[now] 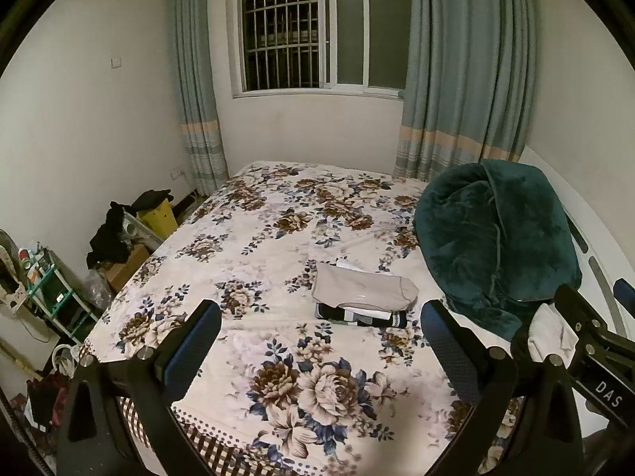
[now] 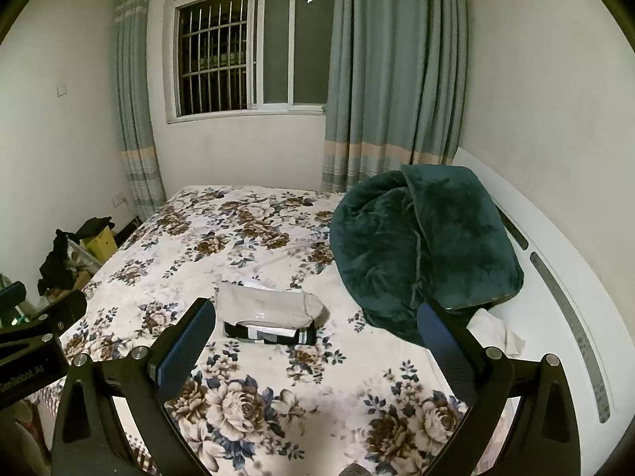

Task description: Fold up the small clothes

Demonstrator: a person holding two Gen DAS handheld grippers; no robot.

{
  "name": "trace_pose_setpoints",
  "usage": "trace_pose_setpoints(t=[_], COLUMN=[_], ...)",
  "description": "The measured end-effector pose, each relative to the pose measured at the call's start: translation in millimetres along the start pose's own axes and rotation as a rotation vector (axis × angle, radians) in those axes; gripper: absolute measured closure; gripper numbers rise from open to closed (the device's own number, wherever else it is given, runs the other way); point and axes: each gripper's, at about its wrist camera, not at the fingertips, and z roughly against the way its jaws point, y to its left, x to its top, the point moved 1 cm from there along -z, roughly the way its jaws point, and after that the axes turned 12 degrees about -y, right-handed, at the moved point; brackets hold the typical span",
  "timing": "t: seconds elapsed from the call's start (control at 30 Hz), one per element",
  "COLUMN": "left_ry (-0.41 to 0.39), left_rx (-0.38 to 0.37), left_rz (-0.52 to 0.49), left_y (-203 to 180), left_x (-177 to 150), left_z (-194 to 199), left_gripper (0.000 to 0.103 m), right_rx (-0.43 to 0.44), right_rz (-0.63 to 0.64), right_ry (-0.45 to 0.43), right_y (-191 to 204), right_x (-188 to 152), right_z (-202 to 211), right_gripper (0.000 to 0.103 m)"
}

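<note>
A folded beige garment (image 1: 363, 287) lies on top of a folded black-and-white patterned garment (image 1: 361, 316) in the middle of the floral bed (image 1: 254, 246). The same stack shows in the right wrist view, beige piece (image 2: 270, 308) over the dark piece (image 2: 270, 335). A white cloth (image 2: 496, 331) lies crumpled at the right beside the green blanket. My left gripper (image 1: 321, 341) is open and empty, held above the bed's near part. My right gripper (image 2: 317, 341) is open and empty, just in front of the stack.
A dark green plush blanket (image 1: 496, 238) is bundled at the bed's right against the white headboard (image 2: 563, 297). Boxes with black clothes (image 1: 115, 234) and a small shelf (image 1: 47, 289) stand on the floor at the left. Window and curtains are behind.
</note>
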Motion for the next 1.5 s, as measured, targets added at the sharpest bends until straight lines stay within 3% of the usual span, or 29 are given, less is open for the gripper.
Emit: trace_pose_setpoints(t=[1.5], left_ry=[-0.007], left_rx=[0.011], left_rz=[0.006], left_y=[9.3], left_x=[3.7], left_z=[4.5], left_gripper=[0.0], right_rx=[0.015], right_rz=[-0.002], right_ry=[-0.01], right_y=[15.1], right_x=[4.8], right_z=[-4.2], right_gripper=[0.0])
